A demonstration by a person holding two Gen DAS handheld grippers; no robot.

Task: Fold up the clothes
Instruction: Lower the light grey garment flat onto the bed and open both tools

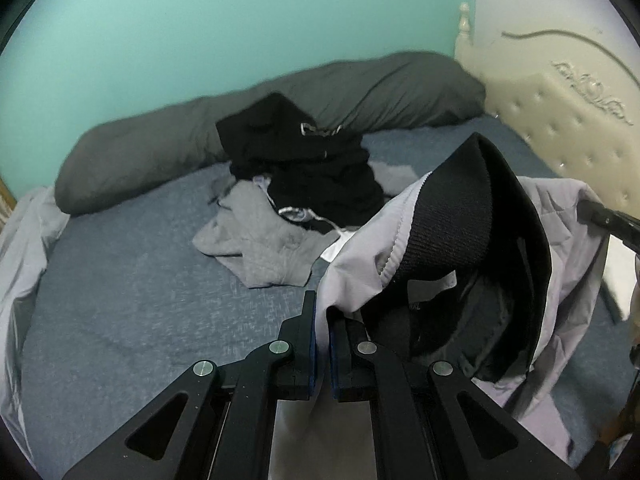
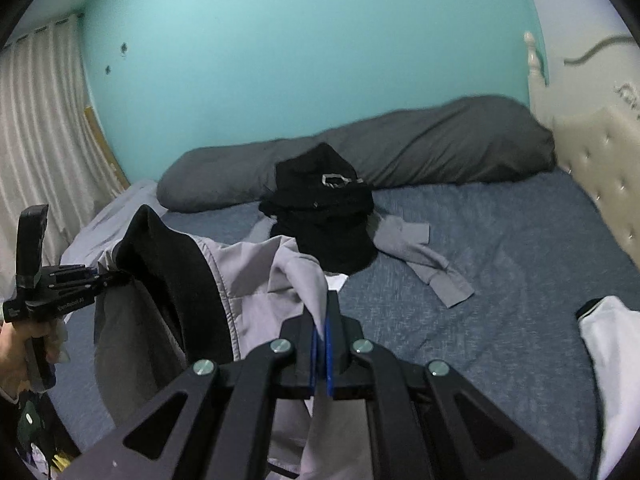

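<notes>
A light lilac-grey jacket (image 1: 360,264) with a black ribbed collar (image 1: 452,216) and black lining hangs in the air above the bed, held between both grippers. My left gripper (image 1: 322,312) is shut on one edge of it; it also shows at the left of the right wrist view (image 2: 100,278). My right gripper (image 2: 322,312) is shut on the jacket's other edge (image 2: 256,280); its tip shows at the right in the left wrist view (image 1: 596,212).
A pile of black clothes (image 1: 312,164) lies on a grey garment (image 1: 256,240) mid-bed, on a blue-grey sheet (image 1: 120,300). A long dark grey pillow (image 2: 400,148) lies along the teal wall. A cream tufted headboard (image 2: 596,184) is right. A white garment (image 2: 612,360) lies near right. Curtains (image 2: 36,120) hang left.
</notes>
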